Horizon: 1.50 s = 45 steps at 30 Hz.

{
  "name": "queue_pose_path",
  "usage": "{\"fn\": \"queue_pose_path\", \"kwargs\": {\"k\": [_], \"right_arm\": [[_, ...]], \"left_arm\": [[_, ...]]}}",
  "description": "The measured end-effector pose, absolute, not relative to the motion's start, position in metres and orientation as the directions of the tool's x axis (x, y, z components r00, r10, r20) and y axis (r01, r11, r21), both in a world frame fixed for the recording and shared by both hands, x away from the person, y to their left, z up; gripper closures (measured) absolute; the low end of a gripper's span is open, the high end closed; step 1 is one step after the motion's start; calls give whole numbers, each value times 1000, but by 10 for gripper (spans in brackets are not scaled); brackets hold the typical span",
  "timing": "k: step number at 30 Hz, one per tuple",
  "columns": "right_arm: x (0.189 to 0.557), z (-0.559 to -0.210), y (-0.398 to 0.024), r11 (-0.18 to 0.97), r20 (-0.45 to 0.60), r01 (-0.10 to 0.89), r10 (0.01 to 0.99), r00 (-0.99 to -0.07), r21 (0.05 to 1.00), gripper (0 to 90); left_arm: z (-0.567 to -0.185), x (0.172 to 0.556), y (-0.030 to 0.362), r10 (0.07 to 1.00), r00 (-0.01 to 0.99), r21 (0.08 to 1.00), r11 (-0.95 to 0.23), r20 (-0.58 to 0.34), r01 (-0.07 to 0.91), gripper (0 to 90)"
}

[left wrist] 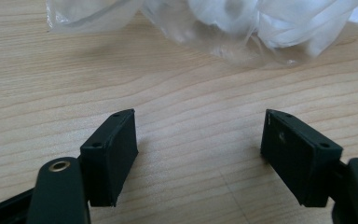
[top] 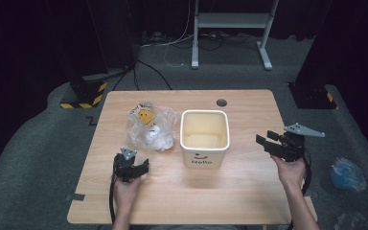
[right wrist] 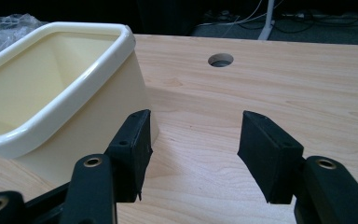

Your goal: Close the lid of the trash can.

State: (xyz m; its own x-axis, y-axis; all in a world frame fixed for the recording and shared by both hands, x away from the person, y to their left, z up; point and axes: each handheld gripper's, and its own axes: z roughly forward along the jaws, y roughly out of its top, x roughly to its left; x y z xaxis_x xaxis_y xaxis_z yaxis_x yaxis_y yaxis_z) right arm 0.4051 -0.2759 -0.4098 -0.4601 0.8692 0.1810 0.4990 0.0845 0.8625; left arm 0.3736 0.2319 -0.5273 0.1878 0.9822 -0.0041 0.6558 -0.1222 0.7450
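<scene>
1. Setting — a light wooden surface (top: 249, 191) carries a cream square plastic bin (top: 204, 137) marked "Hello" near its middle, and a crumpled clear plastic bag (top: 152, 126) with a yellow smiley print just beside the bin, on its left.

2. Left tool (top: 133, 168) — held low over the surface just in front of the bag, jaws spread with bare wood between them; in the left gripper view the bag's crinkled film (left wrist: 242, 28) lies a little beyond the fingertips, not touched.

3. Right tool (top: 271, 142) — raised at the right edge of the surface, well apart from the bin and aimed toward it; jaws spread and holding nothing. In the right gripper view the bin's rim (right wrist: 70, 100) sits at the left, its inside bare.

4. Step in hand, as judged — the approach: neither thing is gripped yet, and the bag appears meant for the bin.

5. Next move, as judged — the left tool advances until film sits between its jaws, then pinches a gathered fold; thin plastic may slip, so a thick bunch is wanted.
</scene>
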Motion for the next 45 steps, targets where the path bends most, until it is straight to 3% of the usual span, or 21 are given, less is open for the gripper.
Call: {"fn": "queue_pose_path", "kwargs": {"k": [45], "right_arm": [[389,-455,-279,64,228,535,858,-461,842,436]], "left_arm": [[-527,373,232,982,186,745,-122,-3,656,269]]}}
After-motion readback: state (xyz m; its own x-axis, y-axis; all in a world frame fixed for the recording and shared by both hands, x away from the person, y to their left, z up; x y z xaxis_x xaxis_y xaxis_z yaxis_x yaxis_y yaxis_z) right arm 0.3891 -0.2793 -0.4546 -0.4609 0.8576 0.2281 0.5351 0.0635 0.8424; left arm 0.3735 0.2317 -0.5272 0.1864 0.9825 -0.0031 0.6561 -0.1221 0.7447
